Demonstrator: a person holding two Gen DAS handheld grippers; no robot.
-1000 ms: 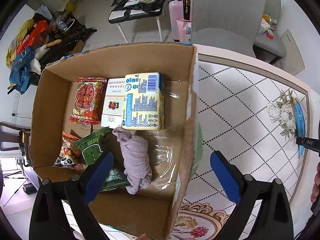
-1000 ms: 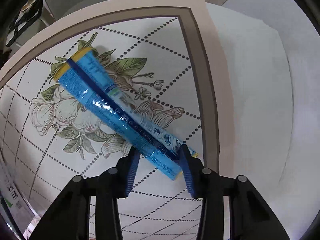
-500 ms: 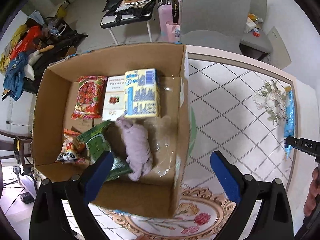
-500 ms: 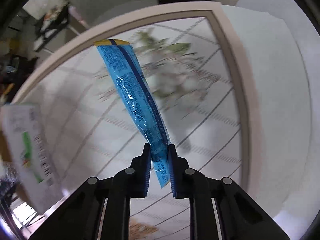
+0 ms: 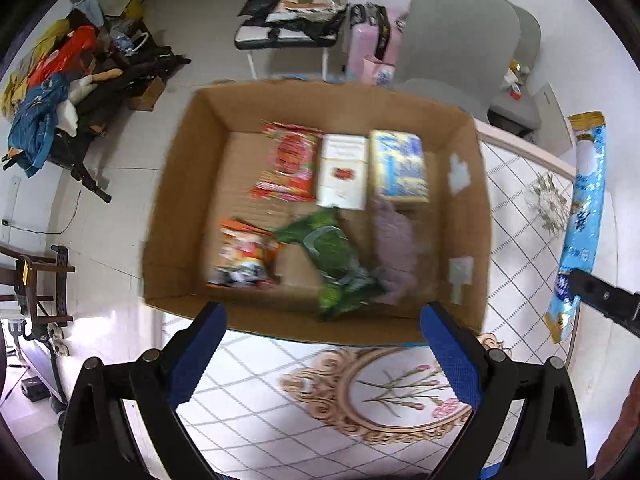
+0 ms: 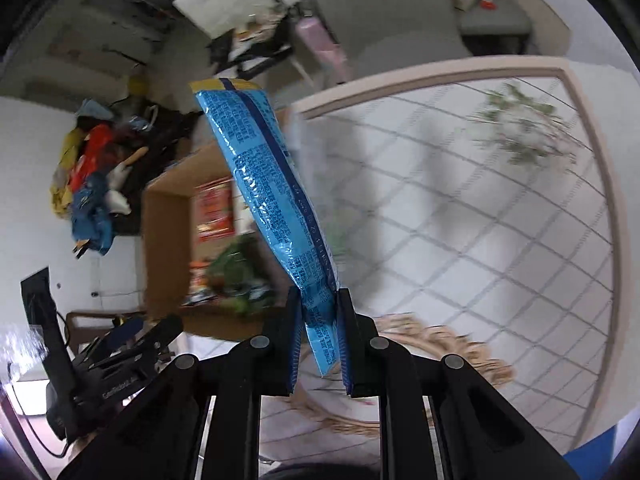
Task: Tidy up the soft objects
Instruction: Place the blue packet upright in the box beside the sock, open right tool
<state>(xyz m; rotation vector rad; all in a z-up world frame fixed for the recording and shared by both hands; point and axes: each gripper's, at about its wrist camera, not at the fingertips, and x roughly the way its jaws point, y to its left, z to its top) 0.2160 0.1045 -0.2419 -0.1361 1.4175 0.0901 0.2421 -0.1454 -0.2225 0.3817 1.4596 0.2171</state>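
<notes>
Landmark: the cardboard box (image 5: pixel 320 208) stood on the patterned surface (image 5: pixel 520 240), and all places below were given from it.
Right tool: the right tool (image 6: pixel 320 328) was closed on the low end of the long blue packet (image 6: pixel 272 184); most of the packet stood out free beyond the pads.
Packet place: it was in the air, to the right of the box and outside its wall, not over the opening.
Left tool: the left tool (image 5: pixel 324 348) was wide open and empty, above the near wall of the box.
Box content: snack bags, a white carton, a yellow-blue pack and a purple cloth (image 5: pixel 396 248) lay inside.
Risk 1: the grip was only on one end, so I judged that the packet could swing or slip out.
Risk 2: the free end could catch the right wall of the box and fold, or push the box.
Risk 3: if it was let go too early, it would fall on the surface beside the box.
</notes>
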